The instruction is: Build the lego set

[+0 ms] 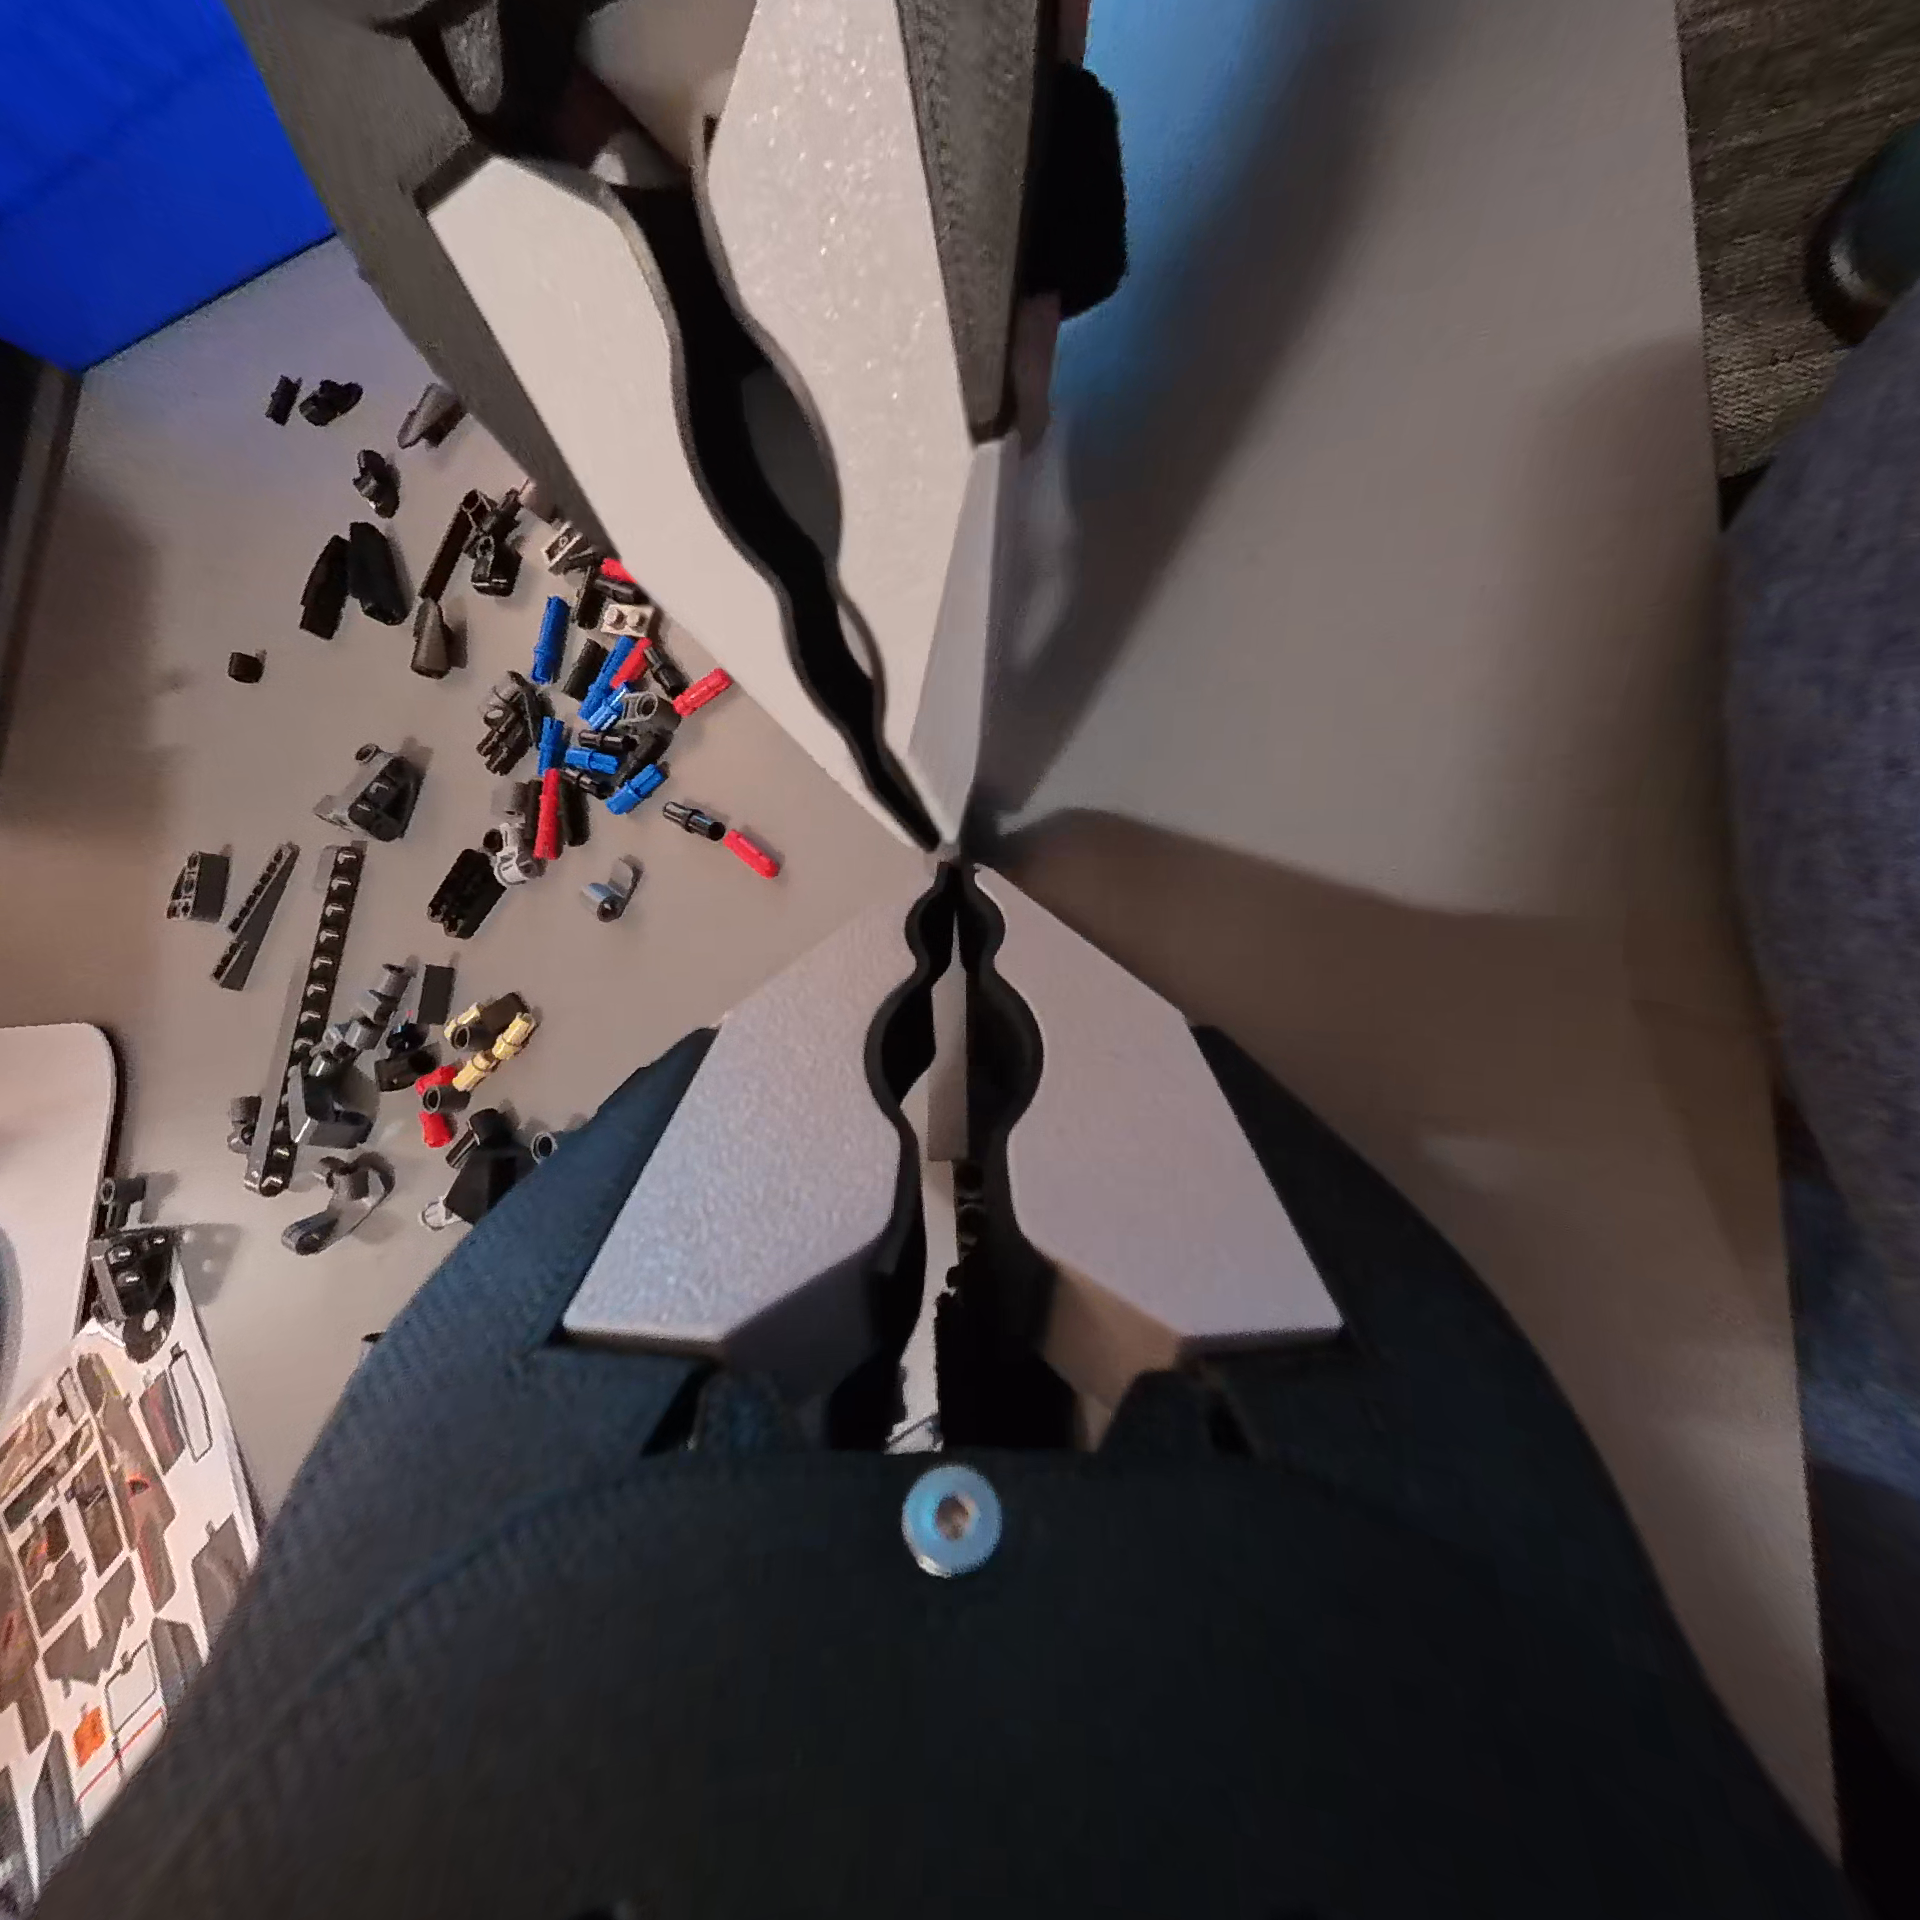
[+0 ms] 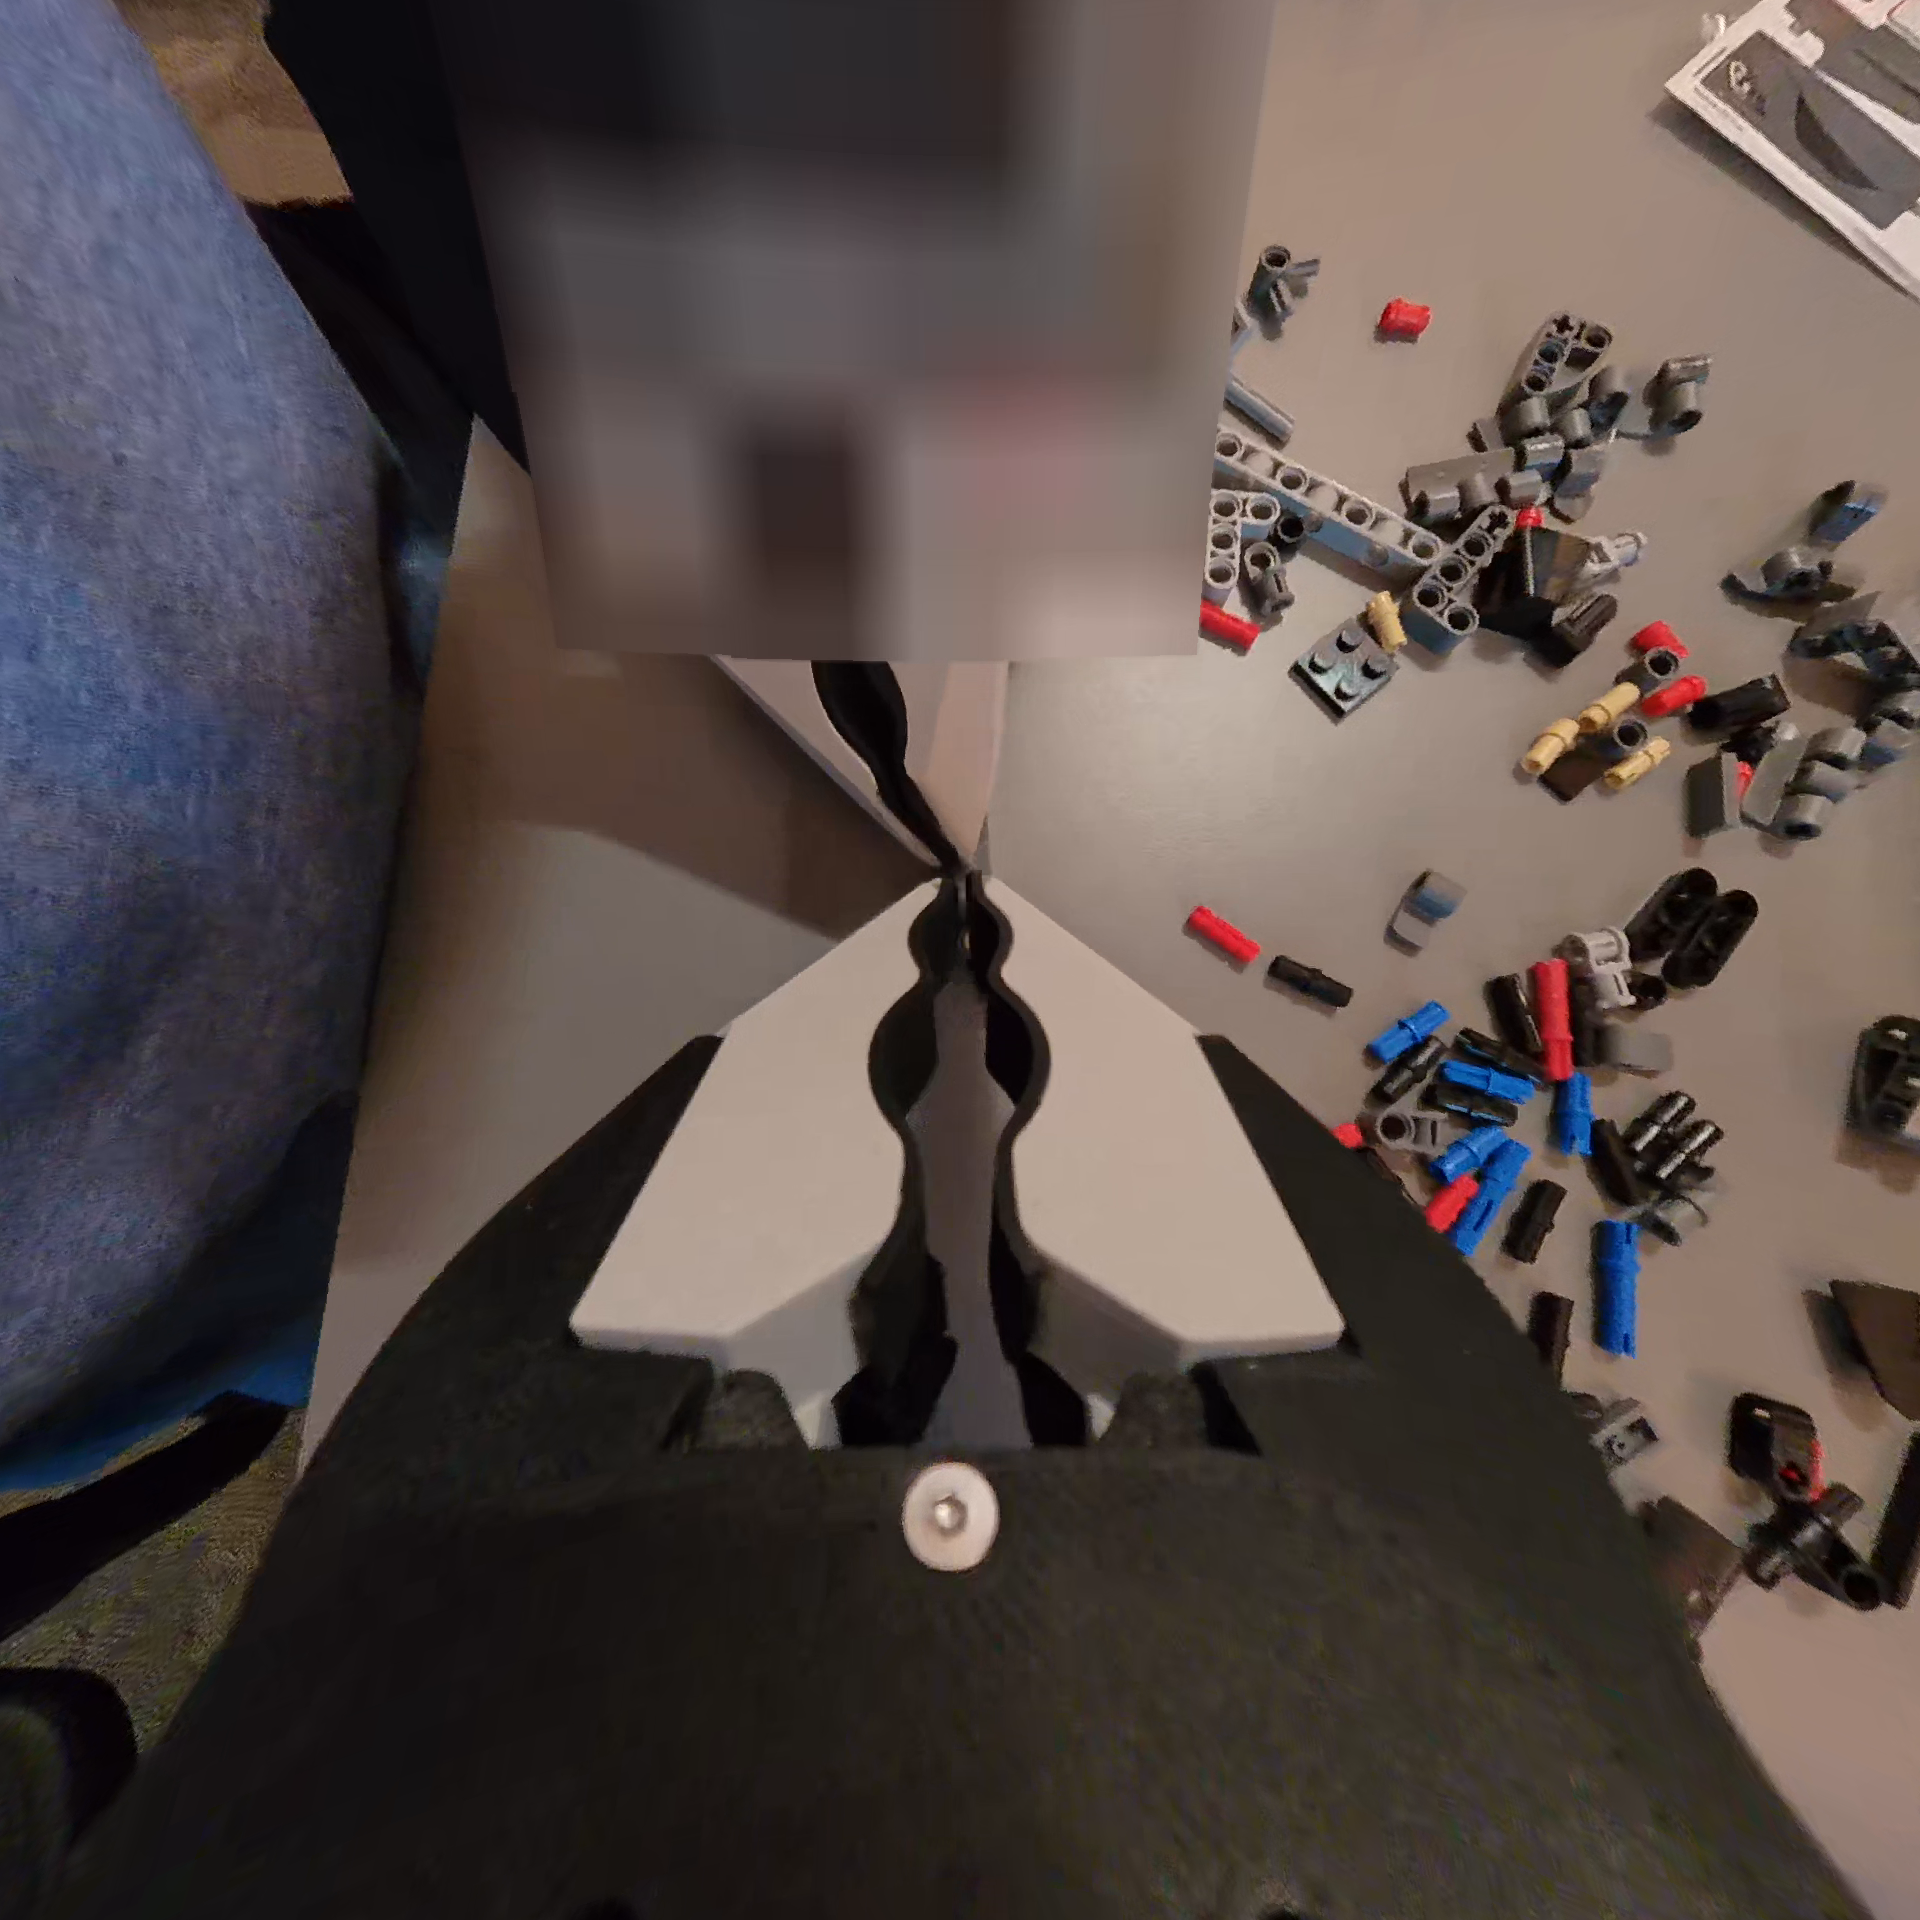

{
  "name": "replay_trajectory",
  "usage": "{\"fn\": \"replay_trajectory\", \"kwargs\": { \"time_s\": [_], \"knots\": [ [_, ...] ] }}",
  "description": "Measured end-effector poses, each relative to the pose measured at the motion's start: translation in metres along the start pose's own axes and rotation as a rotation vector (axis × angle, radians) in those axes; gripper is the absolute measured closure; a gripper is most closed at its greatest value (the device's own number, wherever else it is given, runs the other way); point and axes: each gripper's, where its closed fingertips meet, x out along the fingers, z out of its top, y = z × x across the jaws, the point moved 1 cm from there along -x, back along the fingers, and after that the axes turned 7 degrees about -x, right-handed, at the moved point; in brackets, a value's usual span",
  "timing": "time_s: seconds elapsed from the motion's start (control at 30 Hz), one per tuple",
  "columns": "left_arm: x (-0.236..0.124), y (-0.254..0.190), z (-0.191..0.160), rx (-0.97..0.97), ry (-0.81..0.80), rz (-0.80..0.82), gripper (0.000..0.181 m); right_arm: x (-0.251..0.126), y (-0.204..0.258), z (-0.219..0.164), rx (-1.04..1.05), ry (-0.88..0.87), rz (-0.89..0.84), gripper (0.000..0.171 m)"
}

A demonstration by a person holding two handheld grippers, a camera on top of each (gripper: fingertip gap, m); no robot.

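My left gripper (image 1: 951, 883) and my right gripper (image 1: 940, 831) meet tip to tip above the grey table (image 1: 1299, 623), near its edge. Both have their jaws shut. The right wrist view shows the same meeting, with the right gripper (image 2: 961, 899) below and the left gripper (image 2: 951, 857) above. A thin dark strip (image 1: 966, 1205) shows in the gap between the left pads. I cannot tell what it is, or whether a small part is pinched at the tips. Loose lego pieces (image 1: 582, 727) in black, blue, red and tan lie scattered beside the grippers; they also show in the right wrist view (image 2: 1507, 1091).
A long black holed beam (image 1: 312, 997) and a grey beam (image 2: 1330, 509) lie among the pieces. A printed sheet (image 1: 94, 1558) lies at the table's corner; it also shows in the right wrist view (image 2: 1808, 114). A person's blue-clad leg (image 2: 156, 727) is beyond the table edge. A blue object (image 1: 125, 156) stands at the back. My left and right fingertips are right by each other.
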Motion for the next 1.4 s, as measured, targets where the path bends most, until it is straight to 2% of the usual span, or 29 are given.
{"fn": "replay_trajectory", "kwargs": {
  "time_s": [0.47, 0.6, 0.67, 0.73, 0.93, 1.17, 1.4],
  "knots": [
    [0.0, 0.0, -0.001, -0.036, -0.016, -0.019, 0.181, 0.005, -0.001, -0.001, 0.01, 0.075, 0.013, 0.171],
    [-0.004, 0.003, -0.002, -0.083, -0.037, -0.033, 0.181, -0.004, -0.005, 0.006, 0.075, 0.004, 0.035, 0.171],
    [-0.013, 0.001, 0.003, -0.131, -0.076, -0.074, 0.171, -0.017, -0.009, 0.013, 0.098, -0.052, 0.014, 0.167],
    [-0.024, 0.005, 0.004, -0.149, -0.097, -0.051, 0.167, -0.029, -0.012, 0.015, 0.106, -0.075, -0.011, 0.166],
    [-0.034, 0.01, -0.01, -0.174, -0.045, -0.021, 0.158, -0.035, -0.011, 0.004, 0.087, -0.031, -0.078, 0.162],
    [-0.02, 0.005, -0.029, -0.211, 0.039, -0.058, 0.167, -0.014, -0.006, 0.002, 0.028, 0.016, -0.083, 0.157],
    [-0.016, 0.003, -0.029, -0.207, 0.045, -0.063, 0.175, 0.003, -0.009, 0.006, -0.008, 0.038, -0.061, 0.171]
  ]
}}
